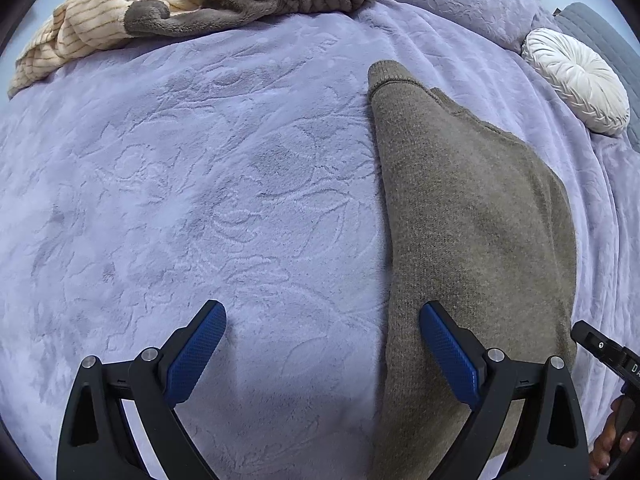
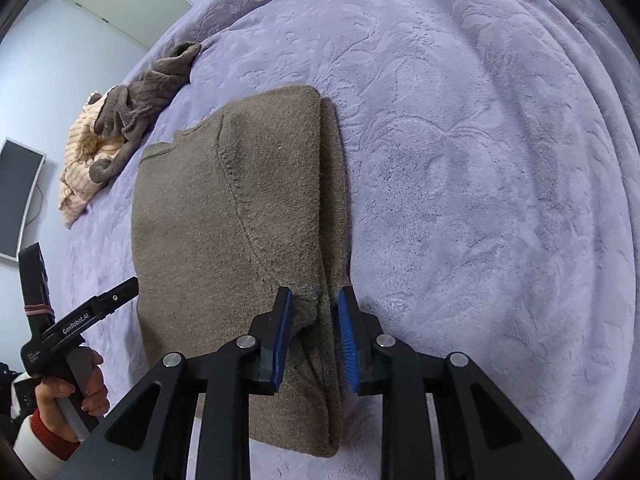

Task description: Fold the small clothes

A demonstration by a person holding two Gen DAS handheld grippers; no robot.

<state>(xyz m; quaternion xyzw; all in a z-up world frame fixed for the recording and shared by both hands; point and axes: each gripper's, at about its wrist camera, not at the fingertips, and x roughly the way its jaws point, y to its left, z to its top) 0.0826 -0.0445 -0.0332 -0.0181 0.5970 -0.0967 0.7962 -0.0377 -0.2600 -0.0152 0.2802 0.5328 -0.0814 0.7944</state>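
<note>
A brown knitted sweater (image 1: 472, 208) lies folded lengthwise on the lilac blanket (image 1: 180, 200). In the right wrist view the sweater (image 2: 240, 200) shows a sleeve seam and a doubled right edge. My right gripper (image 2: 315, 300) is open a little, straddling that doubled edge near the hem. The fabric bulges loosely between the blue pads (image 2: 282, 332) and they do not pinch it. My left gripper (image 1: 322, 312) is wide open and holds nothing. Its right finger hovers over the sweater's left side and its left finger over bare blanket.
A heap of beige striped and grey fleece clothes (image 1: 192, 4) lies at the blanket's far edge, and the heap (image 2: 112, 132) also shows from the right. A white round cushion (image 1: 576, 80) sits at the far right. A hand (image 2: 68, 396) holds the left gripper's handle. A dark screen (image 2: 16, 200) hangs on the wall.
</note>
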